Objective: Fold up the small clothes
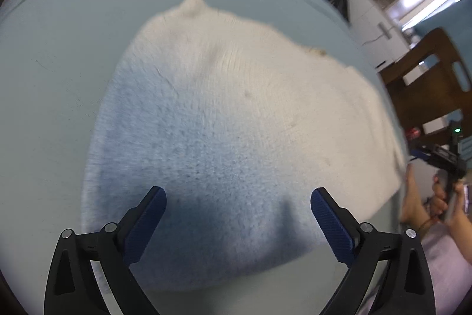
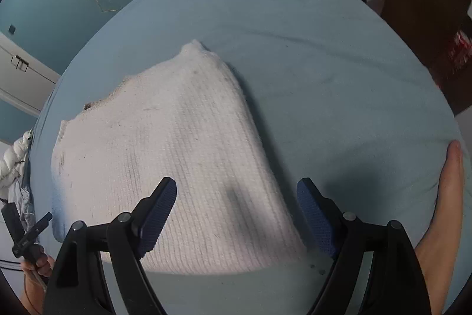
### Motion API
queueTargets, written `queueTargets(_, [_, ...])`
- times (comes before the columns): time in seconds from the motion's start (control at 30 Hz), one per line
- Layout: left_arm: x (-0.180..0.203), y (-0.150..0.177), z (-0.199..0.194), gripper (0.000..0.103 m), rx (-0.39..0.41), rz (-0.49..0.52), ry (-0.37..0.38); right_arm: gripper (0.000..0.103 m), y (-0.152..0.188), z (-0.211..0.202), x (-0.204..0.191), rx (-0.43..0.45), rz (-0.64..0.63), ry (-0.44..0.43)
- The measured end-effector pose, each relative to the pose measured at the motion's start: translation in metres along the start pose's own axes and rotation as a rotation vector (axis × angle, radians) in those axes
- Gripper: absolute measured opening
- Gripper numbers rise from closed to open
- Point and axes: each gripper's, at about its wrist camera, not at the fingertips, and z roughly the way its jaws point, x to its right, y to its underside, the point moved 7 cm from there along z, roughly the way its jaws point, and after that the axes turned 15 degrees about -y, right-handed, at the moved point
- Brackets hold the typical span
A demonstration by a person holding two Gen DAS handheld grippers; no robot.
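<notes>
One white knit sweater (image 1: 224,114) lies flat on the blue-sheeted bed (image 1: 73,55), just ahead of both claws. It looks soft, light and floppy, likely to sag and stretch, so pinching its near hem corners seems best. The left claw (image 1: 238,214) and the right claw (image 2: 236,211) are both spread, holding nothing.

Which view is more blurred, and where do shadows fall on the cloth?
Left wrist view: the cloth is smeared by motion blur, and a dark shadow lies between the fingers. Right wrist view: sharper, the knit ribs of the cloth are readable, with a shadow along its right edge.
</notes>
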Motion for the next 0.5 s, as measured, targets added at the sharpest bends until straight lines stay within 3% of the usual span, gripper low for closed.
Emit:
queueTargets(0.1, [0.000, -0.001, 0.020, 0.099, 0.016, 0.031, -0.085, 0.081, 0.003, 0.020, -0.020, -0.045, -0.069, 0.022])
queueTargets(0.23, [0.000, 0.018, 0.023, 0.103, 0.047, 0.150, -0.179, 0.081, -0.031, 0.054, -0.057, -0.057, -0.228, 0.082])
queueTargets(0.33, [-0.002, 0.022, 0.020, 0.103, 0.067, 0.149, -0.182, 0.081, -0.075, 0.078, -0.070, -0.010, -0.322, 0.144])
queueTargets(0.4, [-0.006, 0.023, 0.018, 0.103, 0.058, 0.147, -0.176, 0.081, -0.109, 0.091, -0.068, 0.013, -0.298, 0.153])
queueTargets(0.5, [-0.009, 0.023, 0.022, 0.103, 0.057, 0.143, -0.163, 0.081, -0.161, 0.131, -0.057, -0.043, -0.230, 0.153])
